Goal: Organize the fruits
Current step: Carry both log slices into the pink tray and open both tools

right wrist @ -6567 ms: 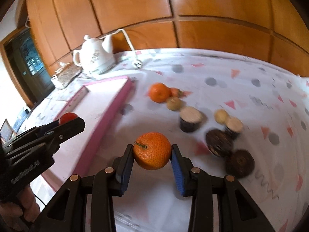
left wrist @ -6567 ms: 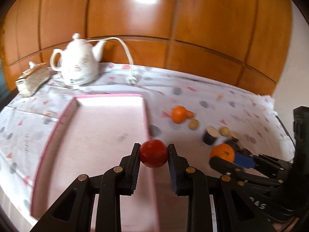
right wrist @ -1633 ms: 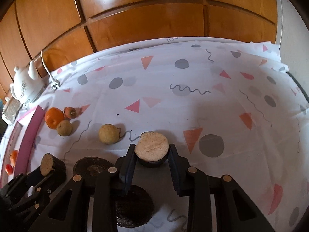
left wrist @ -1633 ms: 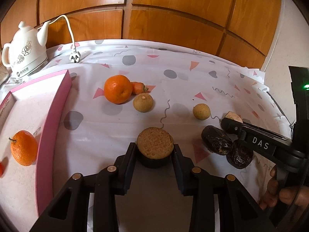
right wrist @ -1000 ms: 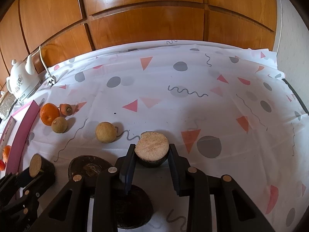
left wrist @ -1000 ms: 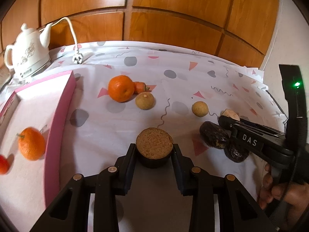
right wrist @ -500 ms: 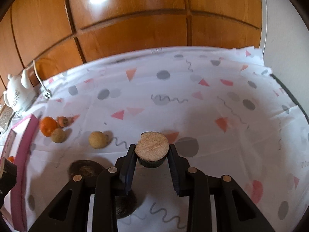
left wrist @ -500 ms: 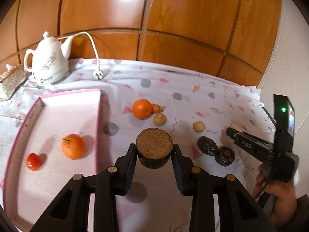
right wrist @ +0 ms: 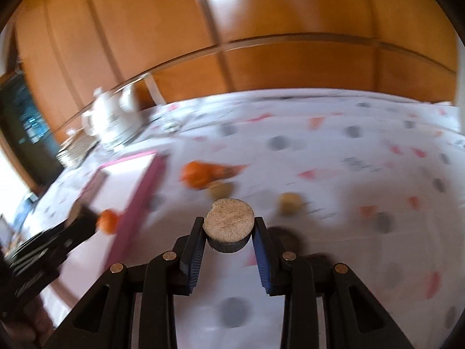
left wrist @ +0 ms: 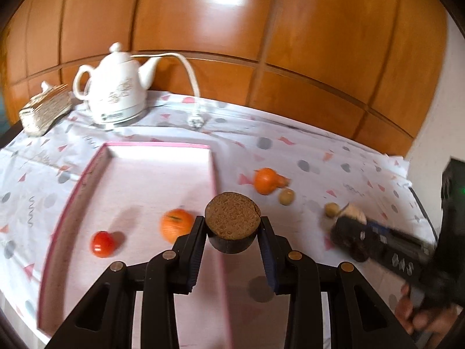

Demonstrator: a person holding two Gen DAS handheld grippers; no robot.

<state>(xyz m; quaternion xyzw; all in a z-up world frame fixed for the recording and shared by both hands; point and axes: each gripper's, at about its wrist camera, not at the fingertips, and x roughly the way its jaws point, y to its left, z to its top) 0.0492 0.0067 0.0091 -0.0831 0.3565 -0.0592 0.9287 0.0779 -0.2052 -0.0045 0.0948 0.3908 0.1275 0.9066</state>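
My left gripper (left wrist: 232,232) is shut on a dark fruit half with a brown cut face (left wrist: 232,218), held above the right rim of the pink tray (left wrist: 213,174). In the tray lie an orange (left wrist: 175,227) and a red tomato (left wrist: 102,243). My right gripper (right wrist: 228,234) is shut on a second dark fruit half with a pale cut face (right wrist: 228,221), held above the cloth to the right of the tray (right wrist: 139,192). The right gripper also shows in the left wrist view (left wrist: 348,224). On the cloth lie another orange (left wrist: 266,181) and two small brown fruits (left wrist: 286,197).
A white teapot (left wrist: 116,93) with its cord and a patterned box (left wrist: 43,113) stand at the back left. A wooden panelled wall (left wrist: 261,43) runs behind the table. Dark fruits (right wrist: 283,240) lie on the cloth under the right gripper. The table edge lies at the right.
Both grippers have swung left toward the tray, each still holding its fruit half. The left gripper now hangs over the tray's right rim. The right wrist view is motion-blurred.
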